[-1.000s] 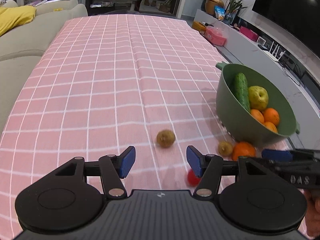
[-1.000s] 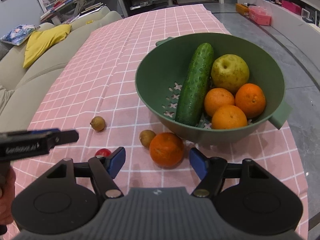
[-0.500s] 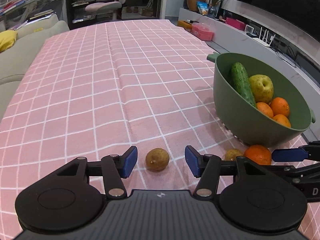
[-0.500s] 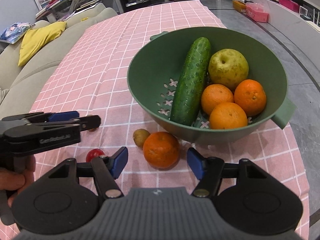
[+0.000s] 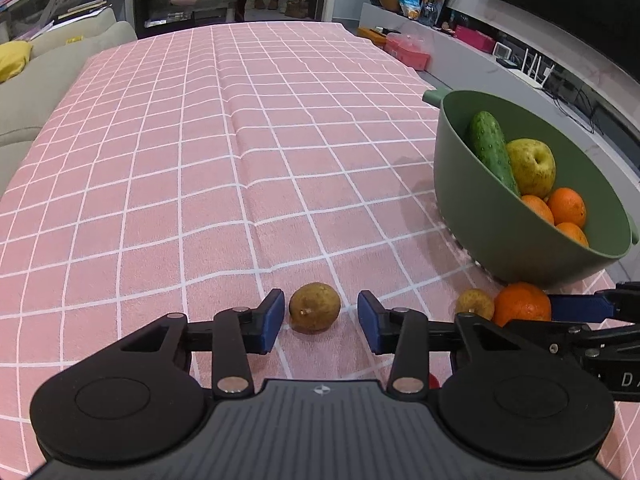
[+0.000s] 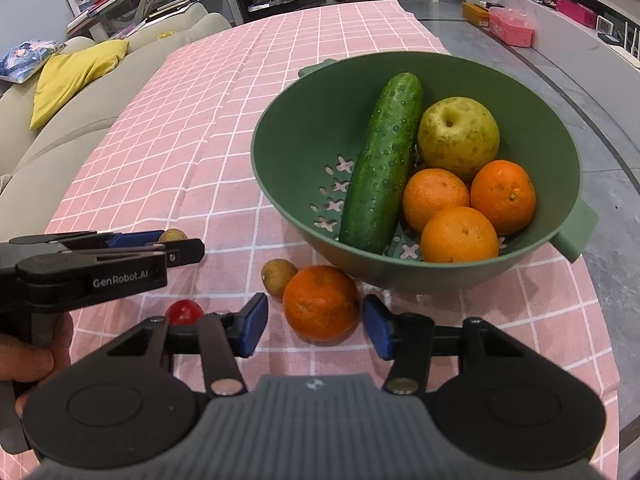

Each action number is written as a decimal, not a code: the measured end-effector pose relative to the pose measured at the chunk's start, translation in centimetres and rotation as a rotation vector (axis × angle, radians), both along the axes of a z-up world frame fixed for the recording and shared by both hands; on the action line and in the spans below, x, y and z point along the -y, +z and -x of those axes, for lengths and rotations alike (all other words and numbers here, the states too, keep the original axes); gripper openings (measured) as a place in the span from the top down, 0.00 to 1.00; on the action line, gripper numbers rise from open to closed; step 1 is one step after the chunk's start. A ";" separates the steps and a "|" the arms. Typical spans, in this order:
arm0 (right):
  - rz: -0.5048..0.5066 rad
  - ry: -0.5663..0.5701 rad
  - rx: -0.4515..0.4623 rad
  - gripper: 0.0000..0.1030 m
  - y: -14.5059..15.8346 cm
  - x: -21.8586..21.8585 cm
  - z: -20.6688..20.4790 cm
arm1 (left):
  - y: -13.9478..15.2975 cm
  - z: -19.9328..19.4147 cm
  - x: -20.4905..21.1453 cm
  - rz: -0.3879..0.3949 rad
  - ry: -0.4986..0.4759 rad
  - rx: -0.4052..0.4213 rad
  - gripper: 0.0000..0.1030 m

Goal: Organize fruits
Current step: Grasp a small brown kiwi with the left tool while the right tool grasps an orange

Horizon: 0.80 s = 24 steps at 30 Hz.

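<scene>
My left gripper (image 5: pixel 320 322) is open, its blue pads on either side of a small brown fruit (image 5: pixel 315 307) lying on the pink checked cloth. My right gripper (image 6: pixel 316 326) is open around a loose orange (image 6: pixel 321 303) on the cloth, just in front of the green colander (image 6: pixel 300 152). The colander holds a cucumber (image 6: pixel 380 168), a yellow-green apple (image 6: pixel 458 133) and three oranges (image 6: pixel 458 234). A second small brown fruit (image 6: pixel 278 276) lies beside the loose orange. A red cherry tomato (image 6: pixel 184 312) lies left of the right gripper.
The pink cloth (image 5: pixel 224 120) stretches far ahead. A grey sofa (image 6: pixel 60 136) with a yellow cushion (image 6: pixel 76 76) runs along the left. The table's right edge (image 6: pixel 600 320) is close behind the colander. The left gripper shows in the right wrist view (image 6: pixel 100 260).
Both grippers have moved forward and down. The brown fruit now sits between the left pads, and the loose orange sits between the right pads. Both stay open.
</scene>
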State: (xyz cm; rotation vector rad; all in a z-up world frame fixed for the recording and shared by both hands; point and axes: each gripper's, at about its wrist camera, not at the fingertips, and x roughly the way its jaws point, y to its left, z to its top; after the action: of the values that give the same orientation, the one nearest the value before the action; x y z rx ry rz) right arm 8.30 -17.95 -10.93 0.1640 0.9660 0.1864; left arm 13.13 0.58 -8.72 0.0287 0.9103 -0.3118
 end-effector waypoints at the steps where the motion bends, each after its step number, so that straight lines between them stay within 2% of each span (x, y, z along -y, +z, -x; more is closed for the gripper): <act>1: 0.001 0.000 0.000 0.52 0.0 0.0 0.0 | 0.0 0.0 0.0 -0.001 0.001 -0.001 0.52; 7: 0.003 0.002 0.000 0.55 -0.1 -0.1 0.0 | -0.1 -0.6 -0.1 0.019 0.014 -0.001 0.52; 9: 0.003 0.000 0.003 0.57 0.0 -0.1 0.0 | -0.1 -0.6 0.0 0.007 0.018 -0.003 0.65; 12: 0.003 0.004 0.005 0.62 0.0 0.0 0.0 | 0.0 -0.4 0.1 -0.016 0.009 -0.010 0.71; 19: -0.009 0.018 0.000 0.63 0.2 0.2 0.1 | 0.5 0.0 0.1 -0.011 0.006 -0.027 0.71; 24: -0.022 0.029 0.007 0.63 1.0 0.4 0.2 | 2.0 1.0 0.2 -0.014 0.007 0.000 0.71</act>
State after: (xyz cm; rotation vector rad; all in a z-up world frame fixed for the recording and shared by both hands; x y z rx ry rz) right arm 8.10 -18.31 -9.96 0.1693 0.9598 0.2240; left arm 12.16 0.38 -6.68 0.0384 0.9126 -0.2992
